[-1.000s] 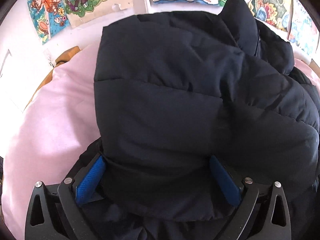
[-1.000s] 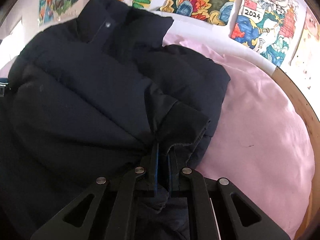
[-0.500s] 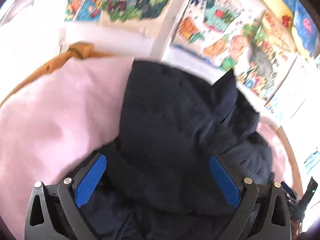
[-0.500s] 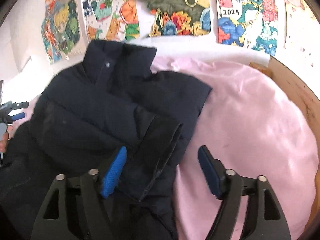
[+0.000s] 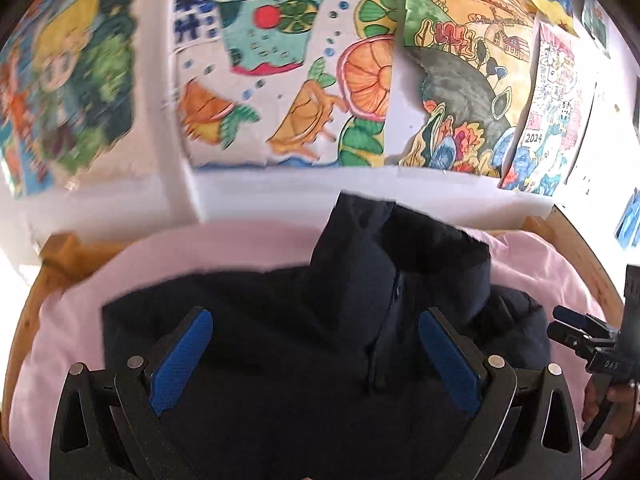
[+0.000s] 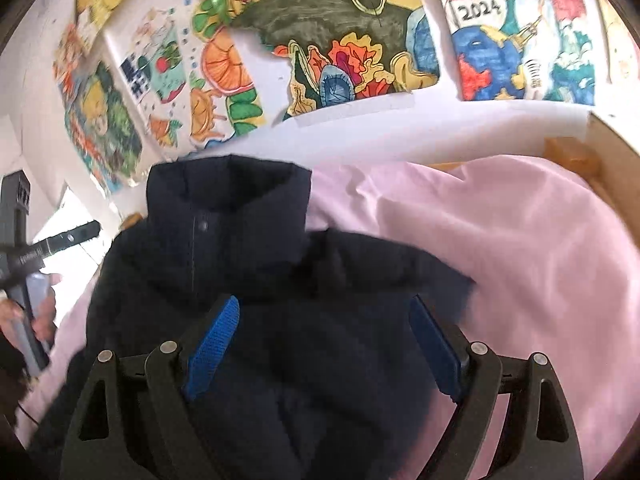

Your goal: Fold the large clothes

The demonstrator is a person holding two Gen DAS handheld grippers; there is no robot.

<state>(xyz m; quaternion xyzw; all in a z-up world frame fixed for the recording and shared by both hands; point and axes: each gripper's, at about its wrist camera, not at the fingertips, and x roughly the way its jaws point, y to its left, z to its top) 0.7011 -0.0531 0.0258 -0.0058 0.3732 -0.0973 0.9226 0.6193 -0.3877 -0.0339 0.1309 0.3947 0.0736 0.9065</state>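
Observation:
A dark navy puffer jacket (image 5: 280,300) lies folded on a pink sheet (image 5: 160,264), its collar (image 5: 360,220) toward the wall. My left gripper (image 5: 316,316) hovers above the jacket's body, open, with nothing between its blue pads. In the right wrist view the jacket (image 6: 240,240) fills the lower left, collar up. My right gripper (image 6: 323,304) hangs over the jacket's right side; its jaws are opening, and the pads press on no fabric. The jacket's lower part is hidden behind both grippers.
Pink sheet (image 6: 500,240) spreads to the right of the jacket. A wooden bed frame (image 5: 580,248) curves around the sheet. Colourful drawings (image 5: 280,80) cover the white wall behind. A hand (image 5: 608,400) on the other gripper's handle shows at the right edge.
My right gripper let go of the jacket's cuff and opened wide. Both grippers rose and drew back, so more of the wall shows. The left stayed open.

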